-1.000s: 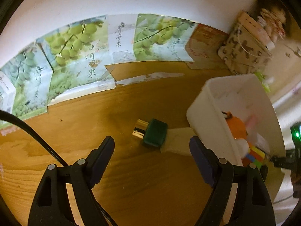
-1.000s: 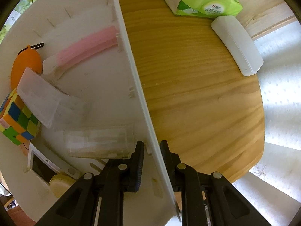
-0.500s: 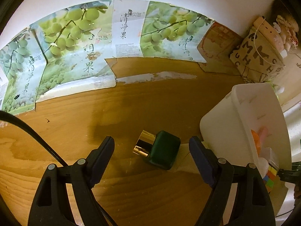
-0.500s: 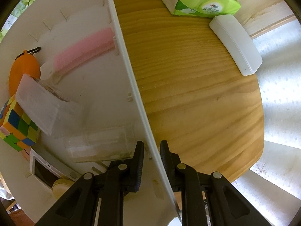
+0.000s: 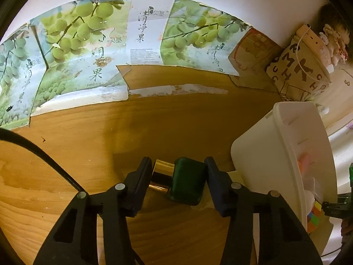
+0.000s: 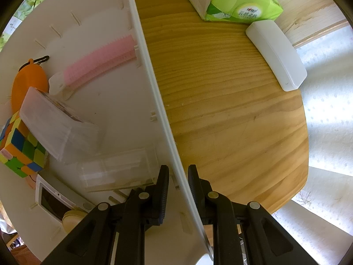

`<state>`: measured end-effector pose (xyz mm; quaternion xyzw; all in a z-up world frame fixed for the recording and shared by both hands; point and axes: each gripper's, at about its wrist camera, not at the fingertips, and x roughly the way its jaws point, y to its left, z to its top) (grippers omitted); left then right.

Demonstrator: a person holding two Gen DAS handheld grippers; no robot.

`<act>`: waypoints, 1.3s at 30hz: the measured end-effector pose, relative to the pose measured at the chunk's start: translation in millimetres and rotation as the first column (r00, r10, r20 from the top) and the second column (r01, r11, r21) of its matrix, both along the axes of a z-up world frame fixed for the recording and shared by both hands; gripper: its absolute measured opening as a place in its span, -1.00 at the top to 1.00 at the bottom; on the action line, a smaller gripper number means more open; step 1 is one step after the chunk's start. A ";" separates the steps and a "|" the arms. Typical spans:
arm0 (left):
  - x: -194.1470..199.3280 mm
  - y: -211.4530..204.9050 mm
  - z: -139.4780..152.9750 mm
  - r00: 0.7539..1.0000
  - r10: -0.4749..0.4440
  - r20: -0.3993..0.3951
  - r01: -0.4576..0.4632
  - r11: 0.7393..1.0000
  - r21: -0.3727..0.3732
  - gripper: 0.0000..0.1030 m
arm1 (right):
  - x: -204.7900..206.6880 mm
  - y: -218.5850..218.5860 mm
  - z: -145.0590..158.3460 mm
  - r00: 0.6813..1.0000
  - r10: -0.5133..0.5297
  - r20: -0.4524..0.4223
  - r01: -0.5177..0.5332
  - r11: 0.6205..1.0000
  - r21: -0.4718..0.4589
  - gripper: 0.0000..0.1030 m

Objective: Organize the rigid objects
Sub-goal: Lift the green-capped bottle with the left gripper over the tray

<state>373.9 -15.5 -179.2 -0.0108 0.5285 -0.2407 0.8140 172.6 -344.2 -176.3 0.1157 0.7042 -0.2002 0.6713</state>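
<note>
Jaws of the left gripper (image 5: 178, 176) have just been closing around the green bottle with a gold cap (image 5: 179, 180) at lower centre, lying on the wooden table (image 5: 154, 123); the pads look to be touching it. White bin (image 5: 284, 145) stands right. Right gripper (image 6: 178, 177) pinches the bin's wall, a cube (image 6: 18, 148) inside.

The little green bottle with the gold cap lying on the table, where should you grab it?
End to end. The green bottle lies on its side on the table, gold cap pointing left, so come from above with one finger at each end. The left gripper has just been closing that way, one finger at the cap, one at the base.
</note>
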 end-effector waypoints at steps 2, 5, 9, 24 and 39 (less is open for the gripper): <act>-1.1 0.7 -0.1 1.000 0.004 0.008 -0.004 1.000 -0.005 -0.02 | -0.7 0.4 0.5 1.000 0.002 0.002 -0.002 1.000 0.000 0.65; -3.1 3.7 0.3 1.000 0.022 0.014 -0.022 1.000 -0.008 -0.01 | -1.5 1.1 1.2 1.000 0.008 0.004 -0.008 1.000 -0.002 0.65; -7.8 12.0 0.6 0.998 0.059 0.022 -0.059 0.998 -0.006 -0.01 | -3.2 2.7 2.4 1.000 0.015 0.010 -0.015 1.000 0.000 0.64; -68.6 45.2 2.8 0.976 0.217 -0.014 -0.217 0.976 0.008 -0.01 | -6.4 10.6 7.9 0.995 0.095 0.027 -0.095 0.995 0.023 0.64; -137.6 57.5 19.3 0.932 0.363 -0.002 -0.363 0.931 0.032 0.00 | -9.1 22.9 10.0 0.966 0.256 0.040 -0.258 0.964 0.062 0.65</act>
